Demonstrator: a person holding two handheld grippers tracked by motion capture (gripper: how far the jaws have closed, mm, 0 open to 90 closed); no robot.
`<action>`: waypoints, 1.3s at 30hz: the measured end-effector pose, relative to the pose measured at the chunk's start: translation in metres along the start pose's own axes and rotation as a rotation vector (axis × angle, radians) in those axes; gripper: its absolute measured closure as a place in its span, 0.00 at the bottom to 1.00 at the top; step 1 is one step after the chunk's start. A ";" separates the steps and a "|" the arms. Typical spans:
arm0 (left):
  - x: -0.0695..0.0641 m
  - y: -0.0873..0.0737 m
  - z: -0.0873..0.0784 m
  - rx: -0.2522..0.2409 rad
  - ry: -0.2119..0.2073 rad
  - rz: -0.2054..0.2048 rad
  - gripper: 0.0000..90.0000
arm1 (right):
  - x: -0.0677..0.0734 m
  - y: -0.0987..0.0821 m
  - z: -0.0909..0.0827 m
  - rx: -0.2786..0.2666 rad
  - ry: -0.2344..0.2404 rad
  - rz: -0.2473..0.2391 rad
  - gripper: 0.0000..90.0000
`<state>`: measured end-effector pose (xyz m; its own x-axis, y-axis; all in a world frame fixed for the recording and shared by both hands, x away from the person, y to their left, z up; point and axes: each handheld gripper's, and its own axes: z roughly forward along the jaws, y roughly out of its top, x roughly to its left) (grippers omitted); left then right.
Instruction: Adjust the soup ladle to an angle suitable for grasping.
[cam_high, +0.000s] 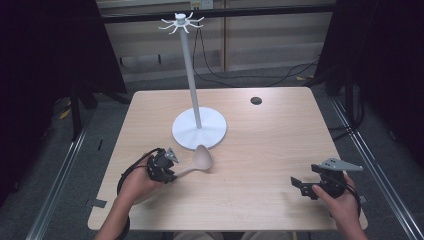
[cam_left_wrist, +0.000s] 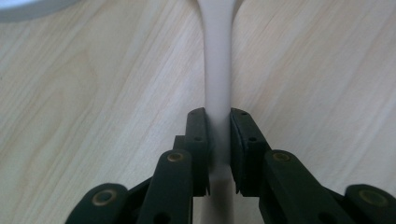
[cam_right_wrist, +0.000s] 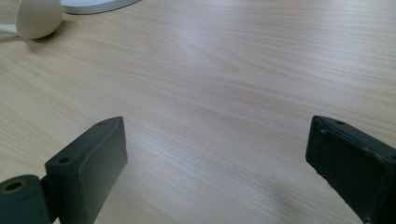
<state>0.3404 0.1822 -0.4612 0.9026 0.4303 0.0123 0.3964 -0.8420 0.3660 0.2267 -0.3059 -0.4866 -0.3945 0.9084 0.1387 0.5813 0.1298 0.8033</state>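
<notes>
A beige ladle (cam_high: 202, 159) lies on the wooden table just in front of the white stand's round base (cam_high: 210, 135), its bowl toward the base. My left gripper (cam_high: 172, 175) is at the handle's end. In the left gripper view the pale handle (cam_left_wrist: 218, 70) runs straight between the two black jaws, and the left gripper (cam_left_wrist: 218, 122) is shut on it, pads pressing both sides. My right gripper (cam_high: 298, 186) rests near the table's front right corner. Its jaws stand wide apart over bare wood, so the right gripper (cam_right_wrist: 219, 140) is open and holds nothing. The ladle's bowl (cam_right_wrist: 37, 18) shows far off.
The stand's thin white pole (cam_high: 190, 65) rises from the base to a crown of hooks (cam_high: 181, 22). A small black disc (cam_high: 256, 100) sits near the table's far right edge. Bare tabletop (cam_high: 270, 145) stretches between the two grippers. Cables trail on the floor behind.
</notes>
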 end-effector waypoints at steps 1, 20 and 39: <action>-0.001 0.002 -0.002 -0.012 -0.013 -0.001 0.88 | 0.000 0.000 0.000 -0.001 0.002 0.000 0.06; -0.041 0.079 0.023 -0.099 -0.092 0.144 0.88 | -0.001 0.000 -0.001 -0.007 0.005 0.008 0.06; -0.072 0.136 0.066 -0.092 -0.184 0.218 0.86 | -0.001 0.002 -0.009 -0.018 -0.012 -0.010 0.06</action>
<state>0.3401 0.0148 -0.4737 0.9833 0.1695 -0.0664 0.1810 -0.8713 0.4562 0.2220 -0.3101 -0.4801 -0.3918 0.9117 0.1239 0.5642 0.1318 0.8150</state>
